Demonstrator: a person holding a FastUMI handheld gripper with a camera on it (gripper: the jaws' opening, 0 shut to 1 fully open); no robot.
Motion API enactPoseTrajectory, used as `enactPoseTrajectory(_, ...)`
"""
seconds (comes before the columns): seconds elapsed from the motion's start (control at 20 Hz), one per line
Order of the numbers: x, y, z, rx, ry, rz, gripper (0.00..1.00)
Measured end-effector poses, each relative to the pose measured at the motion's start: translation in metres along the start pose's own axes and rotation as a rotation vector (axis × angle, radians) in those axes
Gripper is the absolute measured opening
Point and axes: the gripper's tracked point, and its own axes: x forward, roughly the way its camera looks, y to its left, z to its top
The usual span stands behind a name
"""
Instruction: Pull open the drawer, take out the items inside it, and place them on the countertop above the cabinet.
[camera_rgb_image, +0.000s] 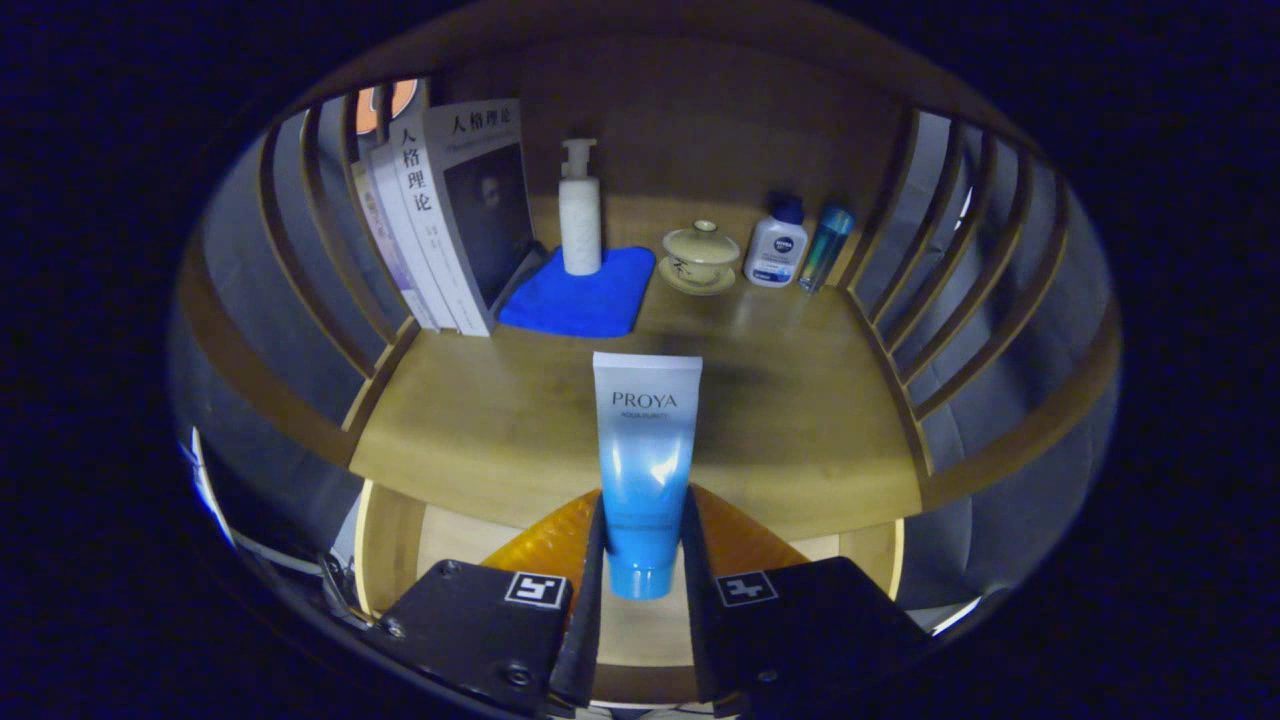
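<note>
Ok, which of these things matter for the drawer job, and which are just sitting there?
Job:
- gripper, shut on the blue tube
- open drawer
- countertop

Lying about:
- books
- pump bottle on blue cloth
- lidded cup
- two small bottles

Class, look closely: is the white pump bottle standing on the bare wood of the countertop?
No. The white pump bottle stands upright on the blue cloth, beyond the tube gripped in the tongs.

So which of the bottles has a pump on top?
The white pump bottle standing on the blue cloth; the jaws are shut on a capped tube.
</note>
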Motion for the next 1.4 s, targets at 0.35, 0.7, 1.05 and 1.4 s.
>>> enactPoseTrajectory(0.35,0.024,0.000,0.039,0.032,-0.008,-0.025,0.41)
enactPoseTrajectory(0.7,0.055,-0.001,0.045,0.064,-0.011,-0.065,0.47)
enactPoseTrajectory(1.05,0.031,0.012,0.048,0.067,-0.076,0.014,0.52)
enactPoseTrajectory(1.4,-0.017,0.022,0.031,0.016,-0.146,0.075,0.71)
